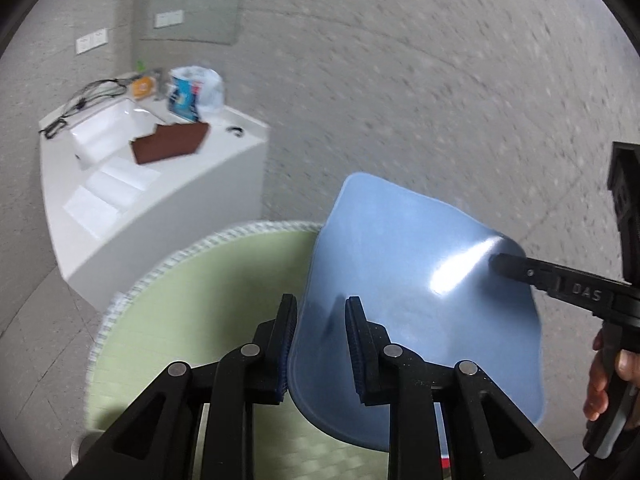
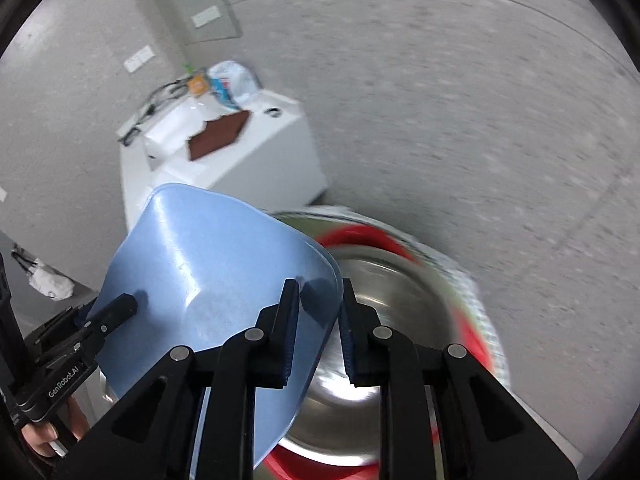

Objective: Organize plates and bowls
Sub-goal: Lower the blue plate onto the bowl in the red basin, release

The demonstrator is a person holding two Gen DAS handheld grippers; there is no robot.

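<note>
- So both grippers are on the same thing here: a blue plate (image 1: pixel 404 280), kind of squarish with rounded corners, held up in the air and tilted.
- Left gripper (image 1: pixel 320 344) has its two blue-padded fingers straddling the near edge of the plate, jaws narrowed around the rim. Looks like it's clamped on, one pad on each face.
- Right gripper (image 2: pixel 318 332) is doing the same on the opposite edge, rim between its pads, jaws narrow and pinching it.
- From the left wrist view you can see the right gripper's fingertip pressed on the plate's far corner, next to a bright glare spot, with the person's hand (image 1: pixel 608 376) wrapped around the handle.
- From the right wrist view the left gripper's finger touches the plate's left side.
- Under the plate in the right wrist view: a stainless steel bowl (image 2: pixel 384 344) sitting inside a red bowl (image 2: pixel 360 240), both quite motion-blurred.
- All of it sits on a round pale green placemat (image 1: pixel 192 320) with a white fringed edge.
- In the background there's a white table (image 1: pixel 168 196) against the wall with a brown notebook-ish thing (image 1: pixel 170 144), cables (image 1: pixel 84 100) and a plastic bag (image 1: pixel 200 88) on it. Grey speckled floor (image 1: pixel 420 100) everywhere else.
</note>
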